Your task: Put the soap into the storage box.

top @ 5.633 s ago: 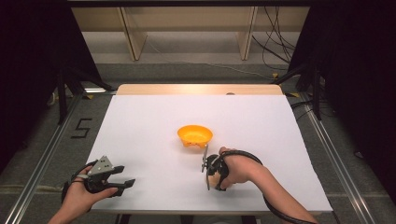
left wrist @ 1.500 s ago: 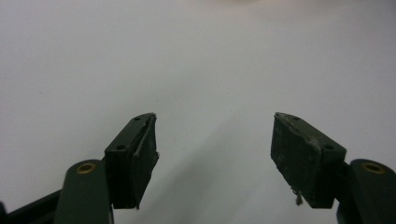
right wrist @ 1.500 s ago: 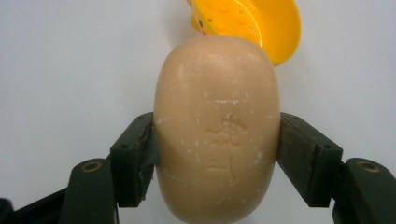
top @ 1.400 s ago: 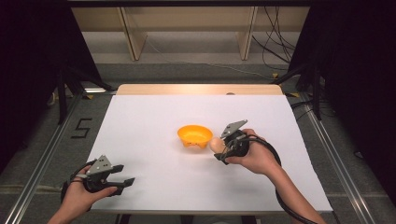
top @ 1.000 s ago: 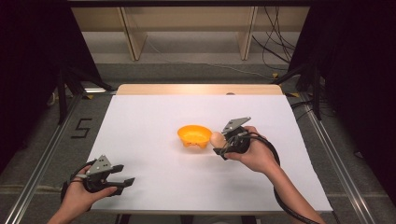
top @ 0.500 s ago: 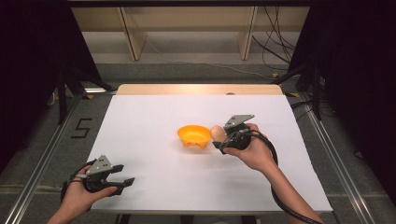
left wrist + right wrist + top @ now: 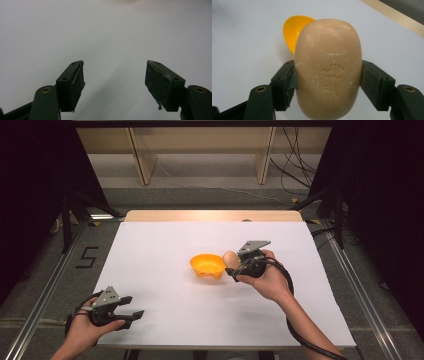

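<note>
The right gripper (image 7: 231, 268) clamps a tan bar of soap (image 7: 328, 67) between both jaws, held just off the 3 o'clock side of the orange bowl (image 7: 207, 265) at the middle of the white table (image 7: 165, 245). At the table's 7 o'clock corner the left gripper (image 7: 131, 307) rests, jaws spread wide, nothing between them.

My arms are bare, no sleeves. Each hand-held gripper, left (image 7: 131, 307) and right (image 7: 231, 270), has dark green-black jaws with brass-ringed screws, a grey three-cornered plate, and a black cable.
</note>
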Available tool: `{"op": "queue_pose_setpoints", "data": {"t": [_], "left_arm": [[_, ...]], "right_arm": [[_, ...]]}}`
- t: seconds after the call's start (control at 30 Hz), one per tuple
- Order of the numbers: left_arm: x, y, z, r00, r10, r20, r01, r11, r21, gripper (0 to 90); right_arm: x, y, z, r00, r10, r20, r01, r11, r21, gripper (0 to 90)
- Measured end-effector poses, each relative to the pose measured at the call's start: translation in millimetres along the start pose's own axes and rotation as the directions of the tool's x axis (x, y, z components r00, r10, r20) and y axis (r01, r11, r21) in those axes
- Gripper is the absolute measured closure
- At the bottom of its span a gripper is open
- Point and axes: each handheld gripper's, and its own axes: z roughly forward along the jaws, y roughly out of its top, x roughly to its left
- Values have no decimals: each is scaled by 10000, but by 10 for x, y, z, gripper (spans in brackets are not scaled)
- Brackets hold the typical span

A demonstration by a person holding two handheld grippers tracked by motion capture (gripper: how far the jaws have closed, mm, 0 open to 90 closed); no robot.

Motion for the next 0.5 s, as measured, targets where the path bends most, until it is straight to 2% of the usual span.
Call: {"op": "queue_pose_setpoints", "data": {"t": [0.07,0.2,0.23,0.27,0.3,0.33,0.37,0.4,0.43,0.47,0.5], "left_arm": [[0,0,0,10000,2,15,-2,10000,0,312],[1,1,0,10000,9,20,-9,10000,-1,312],[-9,0,4,9999,-100,83,100,9999,-90,312],[3,1,-2,10000,37,5,-37,10000,20,312],[2,1,-2,10000,21,8,-21,10000,15,312],[4,2,-3,10000,38,22,-38,10000,41,312],[4,2,-3,10000,38,22,-38,10000,41,312],[5,2,-3,10000,41,26,-41,10000,35,312],[2,1,-2,10000,21,9,-21,10000,16,312],[3,1,-2,10000,30,5,-30,10000,13,312],[1,2,-2,10000,13,19,-13,10000,-1,312]], "right_arm": [[10,10,14,9999,129,111,-128,9998,-144,341],[5,42,13,9997,217,131,-215,9997,-109,341],[-10,48,31,9998,3,184,3,9995,-310,341],[-4,60,11,9998,194,70,-194,9998,8,341],[-3,66,12,9995,285,121,-285,9996,13,342],[-25,74,27,9999,-55,100,57,9998,-197,341],[-25,74,27,9999,-55,100,57,9998,-197,341],[-20,80,37,9998,109,157,-104,9994,-326,341],[-7,85,29,9995,297,129,-295,9994,-166,341],[-18,94,29,9999,122,23,-122,9998,-140,341],[-11,100,29,9998,212,4,-212,9997,-77,341]]}}
